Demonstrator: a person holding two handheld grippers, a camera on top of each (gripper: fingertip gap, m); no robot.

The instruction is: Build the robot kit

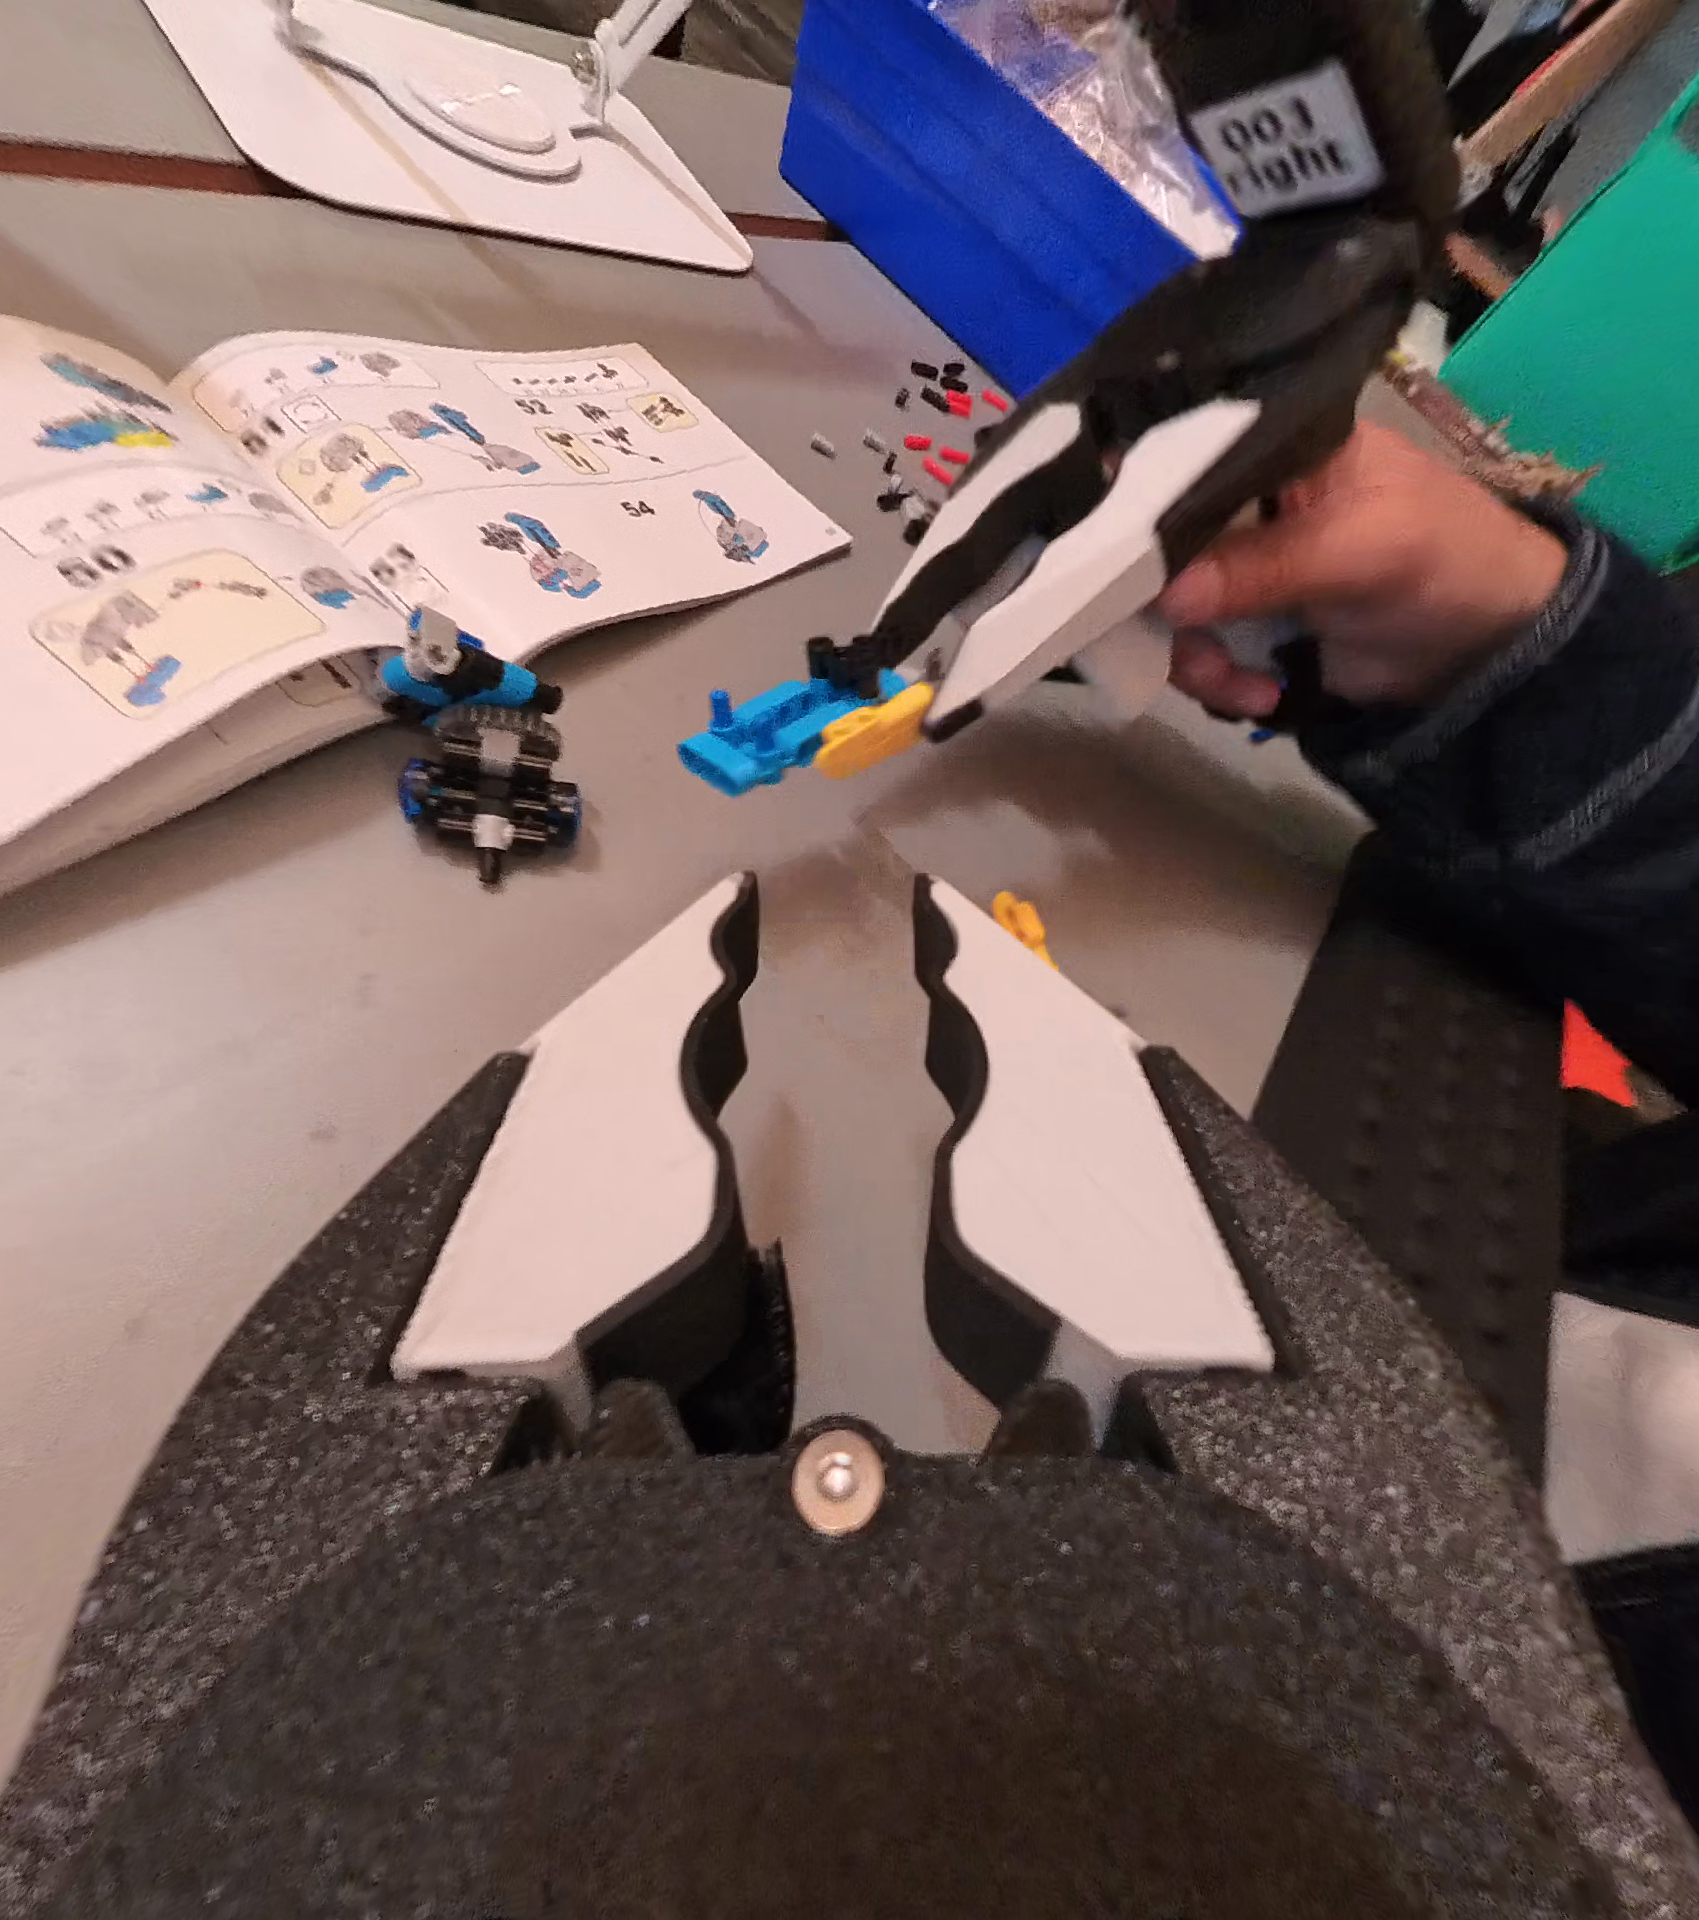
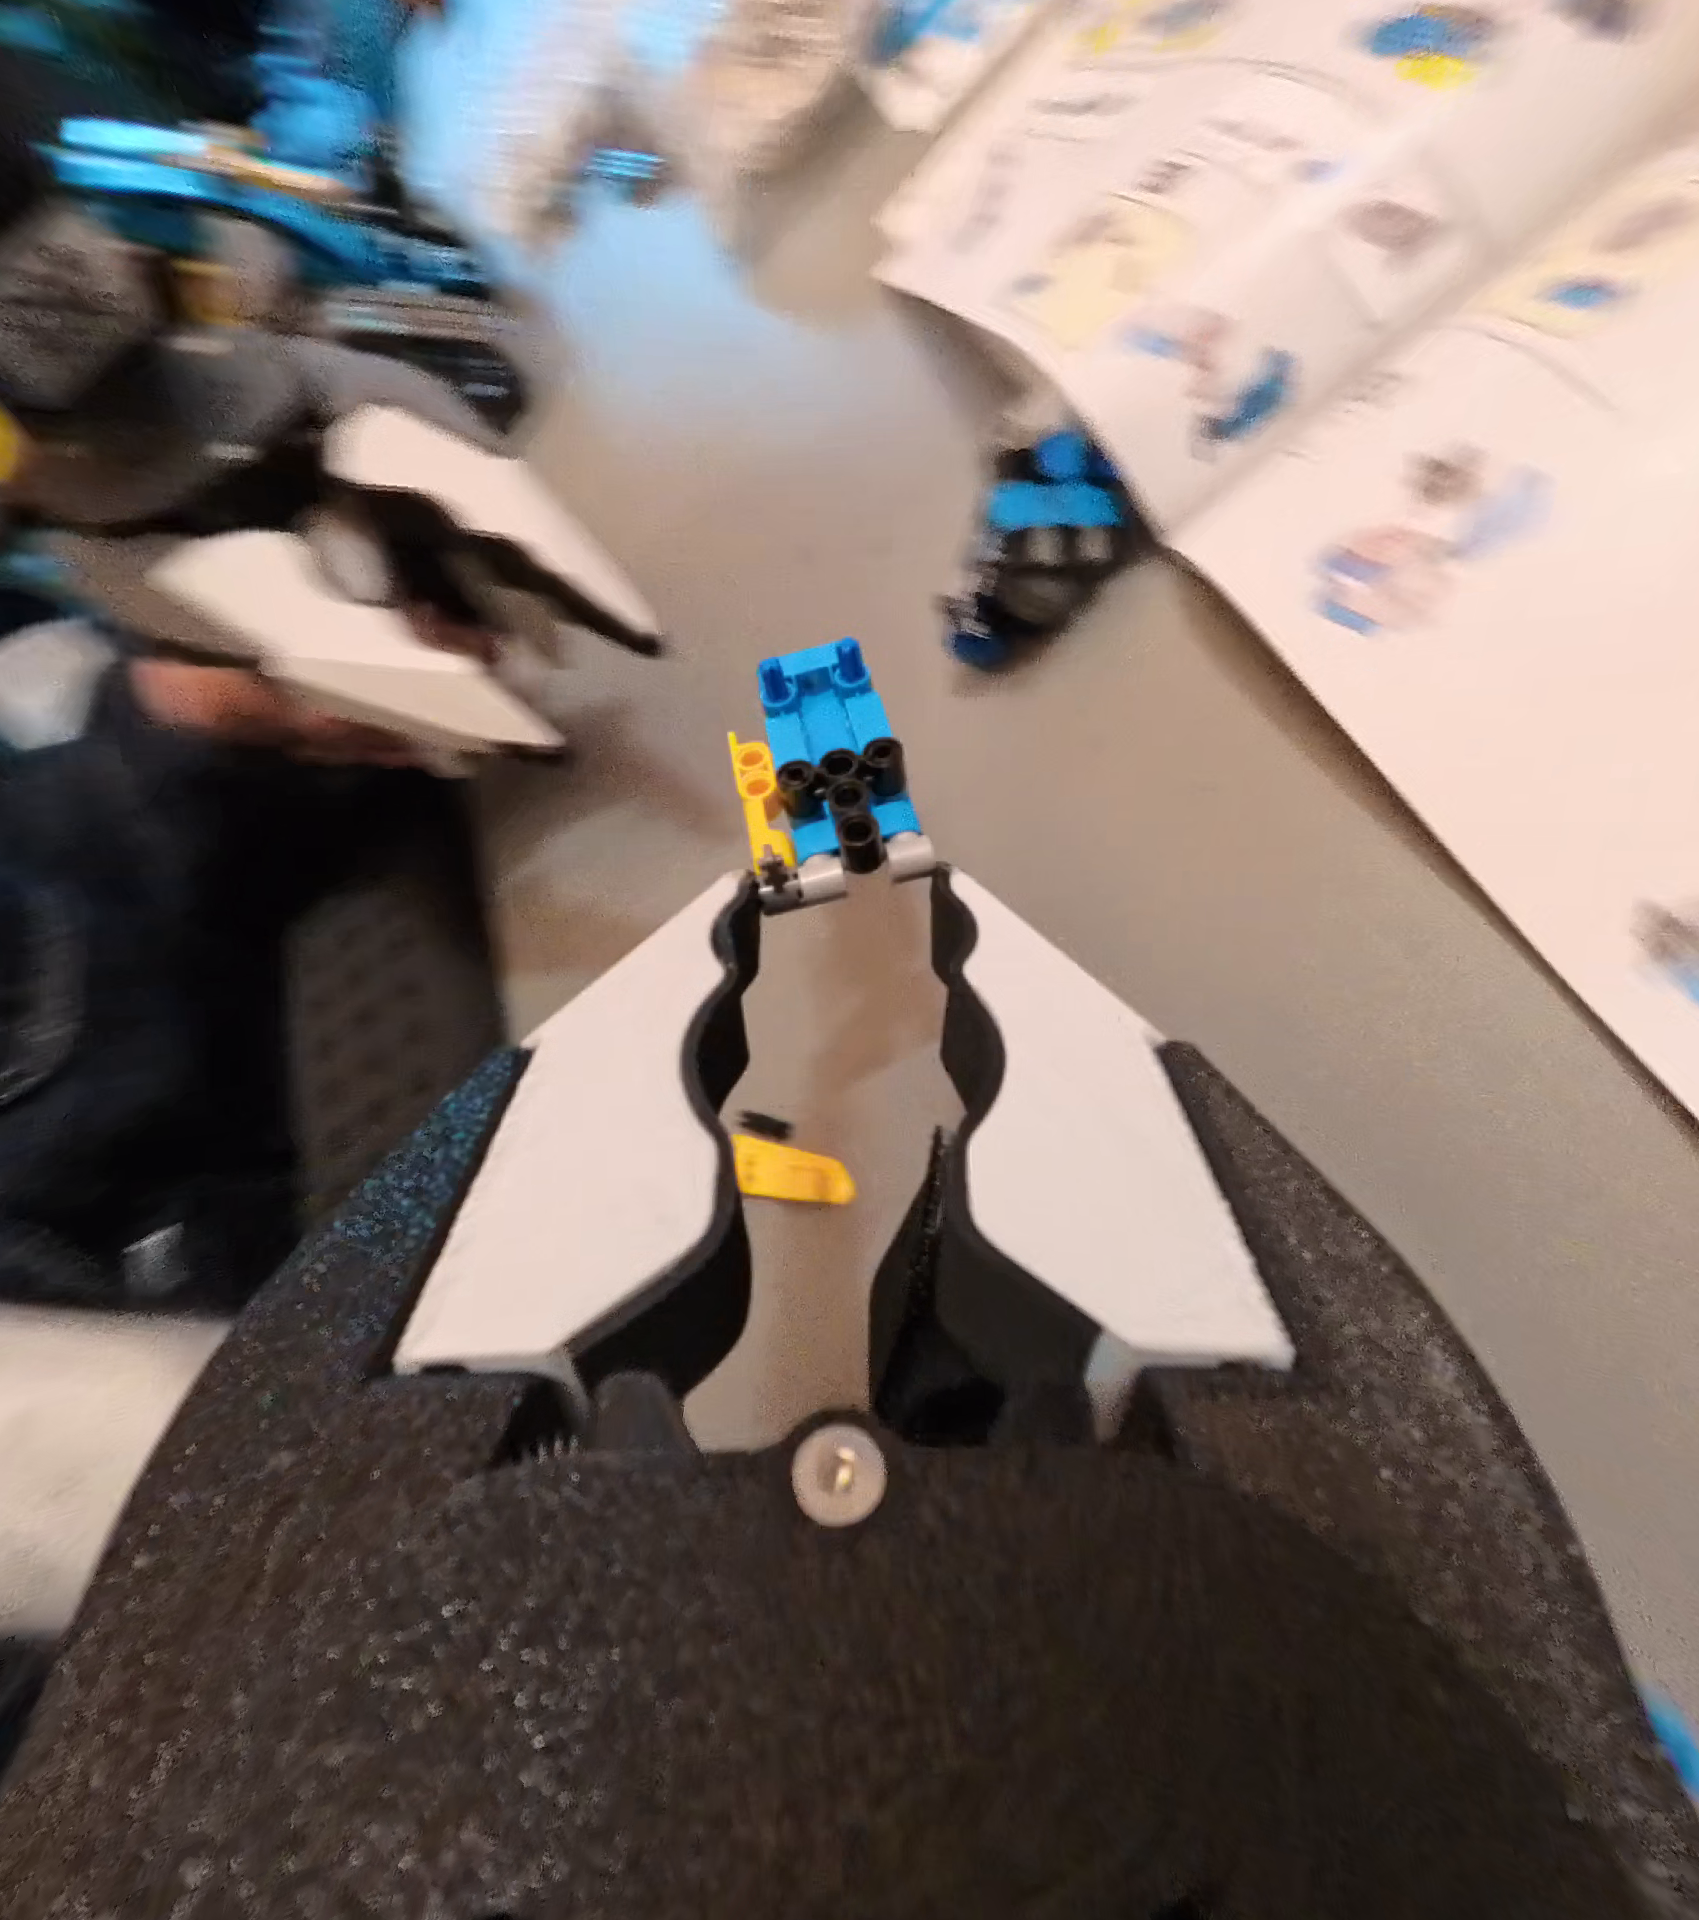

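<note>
figure: i am holding a small blue and yellow brick assembly (image 2: 829, 774) off the bench in my right fingers, while my left fingers are waiting spread and empty.

my right gripper (image 2: 840, 883) is pinching the grey end of the assembly at its fingertips, lifted above the grey bench (image 1: 201, 1091). my left gripper (image 1: 834, 883) is hovering low with nothing between its fingers, and a loose yellow piece (image 1: 1021, 925) is lying just beside its right tip. a black and blue sub-build (image 1: 486, 743) is resting against the edge of the open instruction booklet (image 1: 305, 499), apart from the held piece. small red, black and grey pins (image 1: 928, 436) are lying scattered near a blue bin (image 1: 949, 197), which is holding clear plastic bags of parts. beside it a green box (image 1: 1645, 343) is standing, and i cannot tell what is in it.
</note>
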